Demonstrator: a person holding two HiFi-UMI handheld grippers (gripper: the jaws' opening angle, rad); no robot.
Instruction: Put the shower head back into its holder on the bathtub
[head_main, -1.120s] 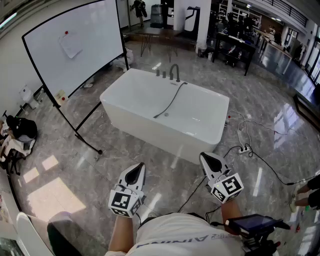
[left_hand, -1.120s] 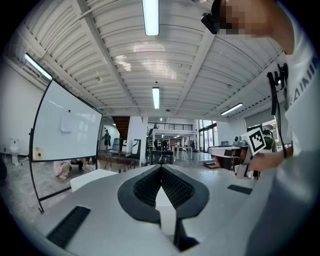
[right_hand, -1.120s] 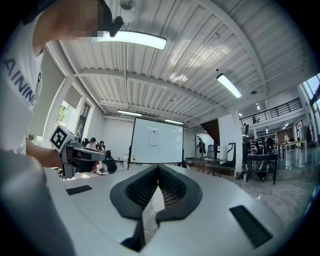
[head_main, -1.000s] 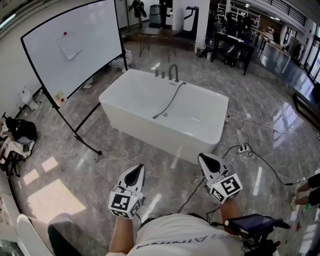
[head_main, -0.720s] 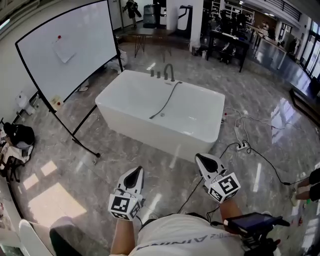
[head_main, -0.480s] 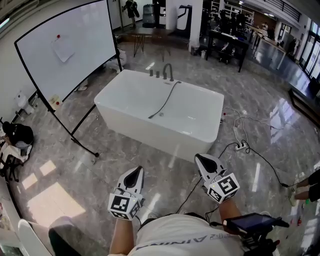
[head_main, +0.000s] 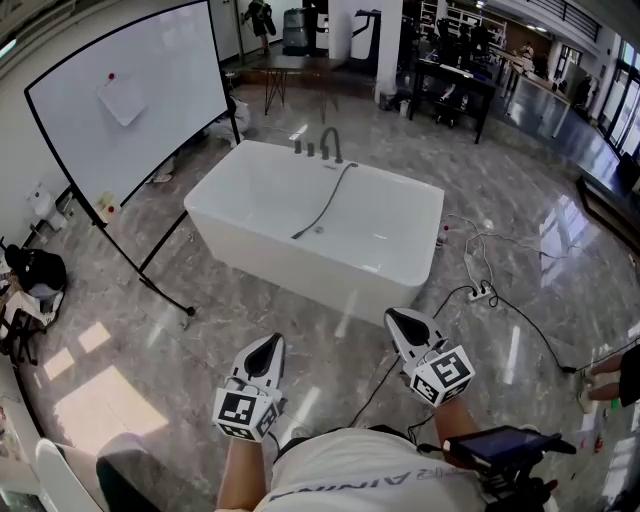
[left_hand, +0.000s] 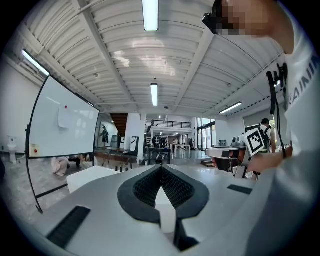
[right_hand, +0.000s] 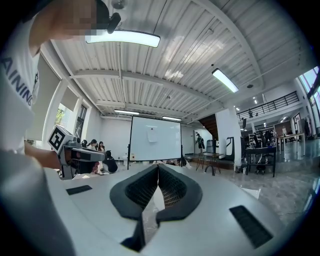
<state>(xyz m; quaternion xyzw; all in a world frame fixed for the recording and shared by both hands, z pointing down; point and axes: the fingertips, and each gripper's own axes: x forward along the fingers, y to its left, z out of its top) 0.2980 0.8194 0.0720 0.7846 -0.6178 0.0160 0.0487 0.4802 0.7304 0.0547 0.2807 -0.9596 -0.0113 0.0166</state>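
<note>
Little of the task was done. The left tool (head_main: 268, 346) was empty, jaws pressed together, well short of the white rectangular bathtub (head_main: 300, 275). The dark shower head on its hose (head_main: 299, 234) lay inside it, apart from the dark fittings (head_main: 312, 149) on the far rim. The right tool (head_main: 398, 320) was likewise closed on nothing. Approach, pickup and seating remained.

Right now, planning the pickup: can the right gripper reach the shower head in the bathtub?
Probably not yet: the right gripper, shut, is short of the bathtub across open floor; the shower head lies inside.
</note>
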